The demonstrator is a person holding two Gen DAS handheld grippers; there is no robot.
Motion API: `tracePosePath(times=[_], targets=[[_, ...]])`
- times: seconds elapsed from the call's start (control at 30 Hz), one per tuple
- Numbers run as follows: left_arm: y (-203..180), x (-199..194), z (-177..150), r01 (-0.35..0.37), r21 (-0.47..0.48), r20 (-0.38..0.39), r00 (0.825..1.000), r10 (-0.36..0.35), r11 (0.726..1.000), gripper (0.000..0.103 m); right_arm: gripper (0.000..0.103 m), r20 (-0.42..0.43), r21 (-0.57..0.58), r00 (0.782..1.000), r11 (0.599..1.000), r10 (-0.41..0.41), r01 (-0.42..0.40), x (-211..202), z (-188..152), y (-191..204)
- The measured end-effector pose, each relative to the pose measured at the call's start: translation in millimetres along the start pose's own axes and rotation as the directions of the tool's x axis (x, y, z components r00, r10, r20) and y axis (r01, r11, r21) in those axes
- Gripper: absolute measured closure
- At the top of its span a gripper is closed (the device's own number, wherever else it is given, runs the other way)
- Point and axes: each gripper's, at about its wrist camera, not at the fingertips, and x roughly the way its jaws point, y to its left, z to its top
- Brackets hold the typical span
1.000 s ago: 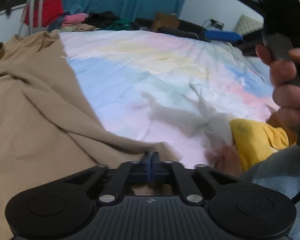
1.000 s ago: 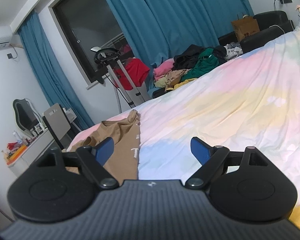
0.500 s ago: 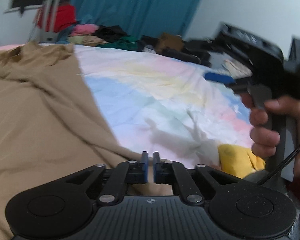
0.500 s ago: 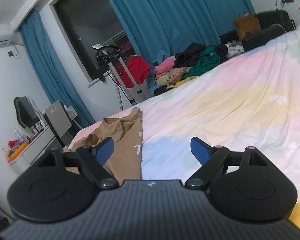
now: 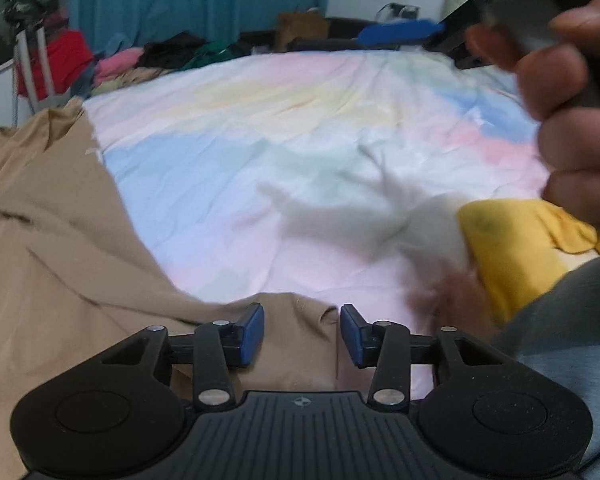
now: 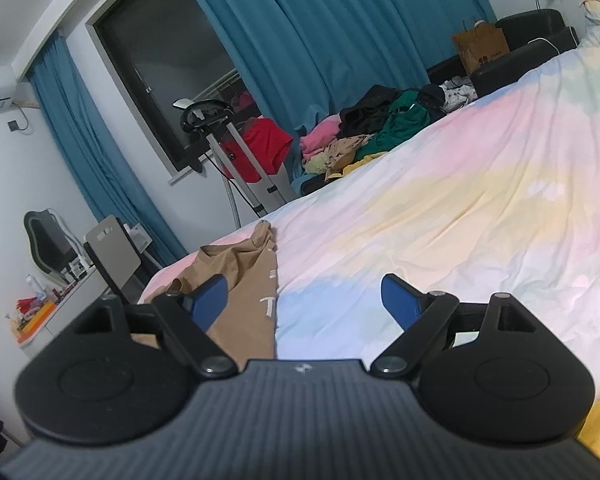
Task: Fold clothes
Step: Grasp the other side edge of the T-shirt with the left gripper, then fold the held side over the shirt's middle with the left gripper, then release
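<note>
My left gripper (image 5: 302,334) has just been opening: its blue fingers (image 5: 251,334) stand apart, a corner of the tan garment (image 5: 52,264) lying between them, unpinched. That garment spreads leftward over the pastel bed (image 5: 300,128). My right gripper (image 6: 304,304) hangs wide apart, empty. Beyond lies a clothes pile (image 6: 380,128) before teal curtains (image 6: 320,32).

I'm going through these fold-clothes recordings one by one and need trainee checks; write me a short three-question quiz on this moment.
1. True or false: the left gripper clamps the tan cotton shirt.
2. The right gripper is: A open, B shut.
3. What colour is the crumpled garment near the person's hand?

Key: 1 false, its jaws have just been opening, with the shirt's edge lying between unpressed; 2 A; 3 yellow.
</note>
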Motion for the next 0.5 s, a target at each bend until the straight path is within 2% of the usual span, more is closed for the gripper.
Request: tracePosePath(times=[0.03, 0.07, 0.13, 0.23, 0.33, 0.5], targets=[[3, 2, -1, 0.000, -0.018, -0.002, 1.000, 0.000, 1.000, 0.077, 0.018, -0.002, 0.001, 1.000, 1.000, -0.002, 0.002, 0, 0, 0], [5, 2, -2, -0.004, -0.029, 0.001, 1.000, 0.004, 1.000, 0.084, 0.018, -0.004, 0.002, 1.000, 1.000, -0.005, 0.005, 1, -1, -1], [10, -1, -3, -0.005, -0.049, 0.014, 1.000, 0.005, 0.999, 0.090, 0.018, -0.011, 0.003, 1.000, 1.000, -0.010, 0.010, 3, -1, -1], [17, -16, -2, -0.006, -0.084, 0.051, 0.999, 0.010, 0.996, 0.093, 0.018, -0.017, 0.018, 1.000, 1.000, -0.005, 0.005, 5, -1, -3], [30, -47, 0, 0.004, -0.156, 0.103, 0.995, 0.013, 0.988, 0.094, 0.018, -0.012, 0.033, 1.000, 0.999, -0.003, 0.003, 3, 0, -6], [63, -127, -10, 0.079, -0.338, 0.219, 0.976, -0.003, 0.938, 0.094, 0.018, -0.015, 0.024, 1.000, 1.000, -0.003, 0.003, 3, -1, -3]])
